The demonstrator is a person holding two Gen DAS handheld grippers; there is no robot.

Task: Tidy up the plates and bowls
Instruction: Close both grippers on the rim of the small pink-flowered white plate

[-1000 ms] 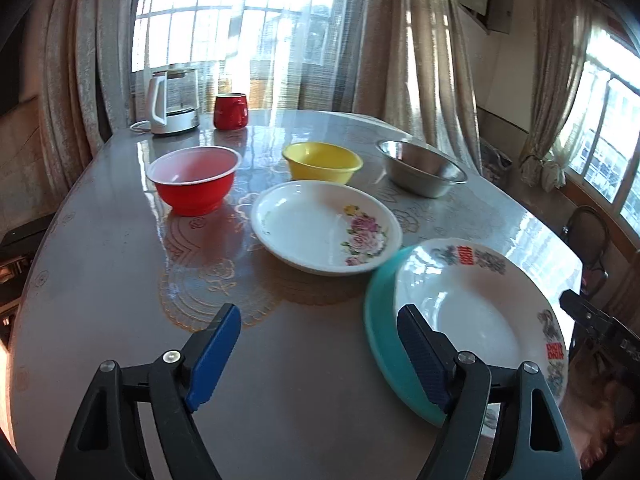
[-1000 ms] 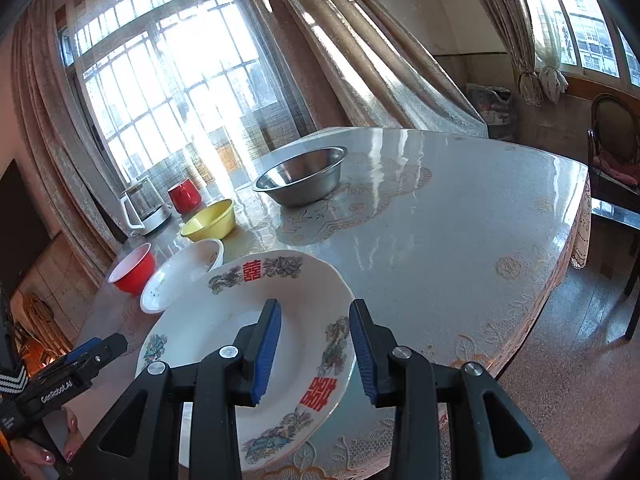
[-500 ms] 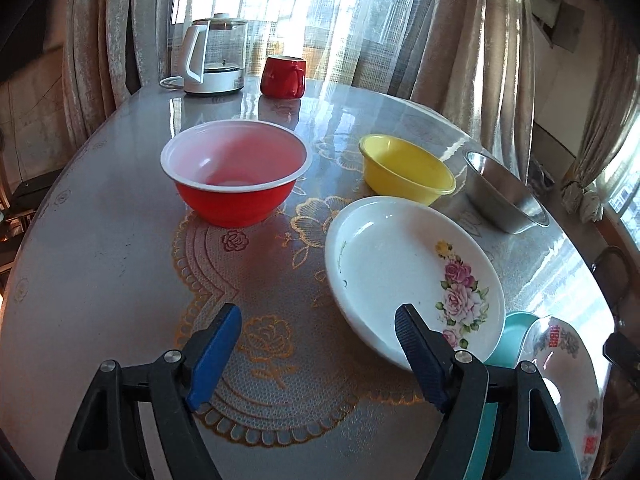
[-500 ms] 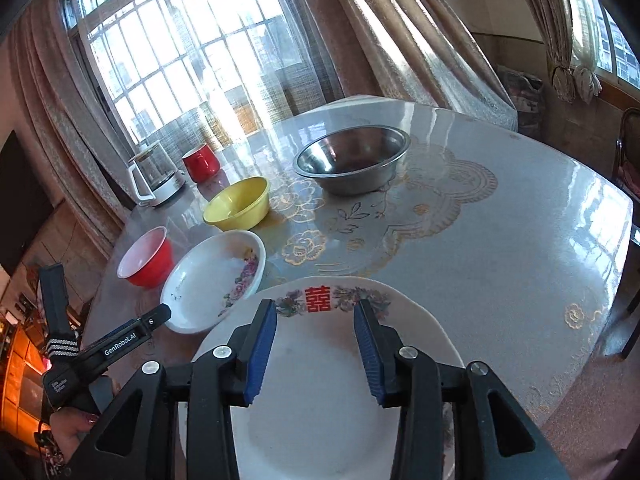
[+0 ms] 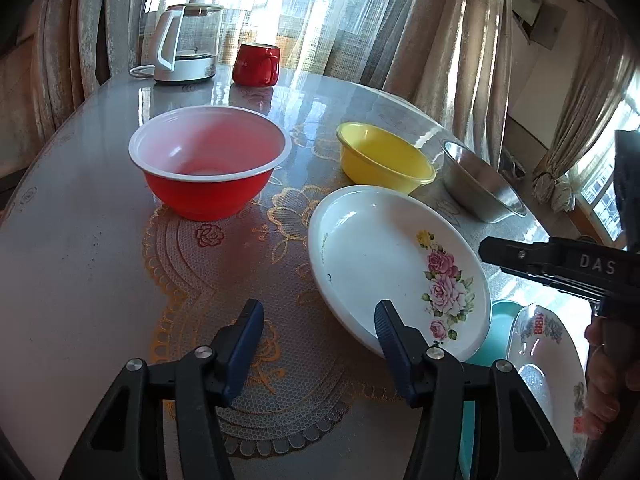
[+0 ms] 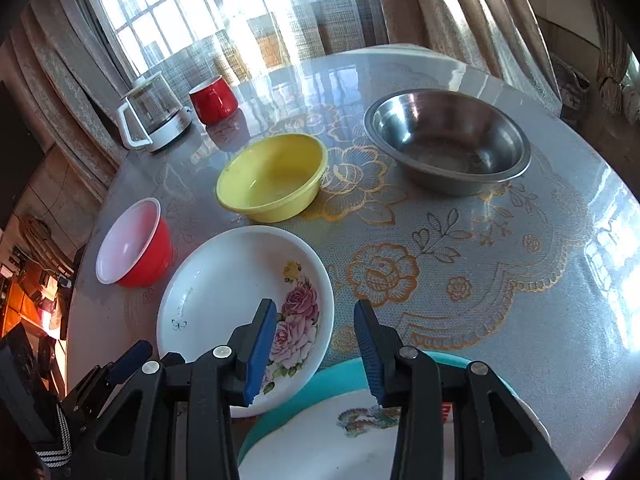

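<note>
1. Left gripper [image 5: 318, 342]: jaws closing, about half open. Near rim of the white shallow plate with pink rose print [image 5: 384, 260] sits by the right pad; cannot tell if the pads touch it, nothing clamped.
2. Right gripper [image 6: 316, 346]: jaws partly open, nothing between them. It hovers over the right rim of the rose plate and the far rim of the plate stack.
3. Rose plate lies flat on the round glossy surface with a gold lace-pattern mat [image 6: 500, 248], in front of the bowls.
4. Stack at the near edge: white plate with red characters and coloured border [image 6: 340, 436] lying in a teal plate [image 6: 320, 380]. The rose plate's near rim overlaps the teal rim in the right wrist view; contact unclear.
5. Bowls, all upright and apart from each other: red plastic bowl with white inside [image 5: 208, 164] on the left, yellow plastic bowl [image 6: 272, 176] in the middle, stainless steel bowl [image 6: 448, 140] on the right.
6. Far side by the curtains: glass kettle on a white base [image 5: 186, 42], red mug [image 5: 256, 65] just beside it.
7. Right hand [image 5: 608, 364] on its gripper handle shows at the left wrist view's right edge.
</note>
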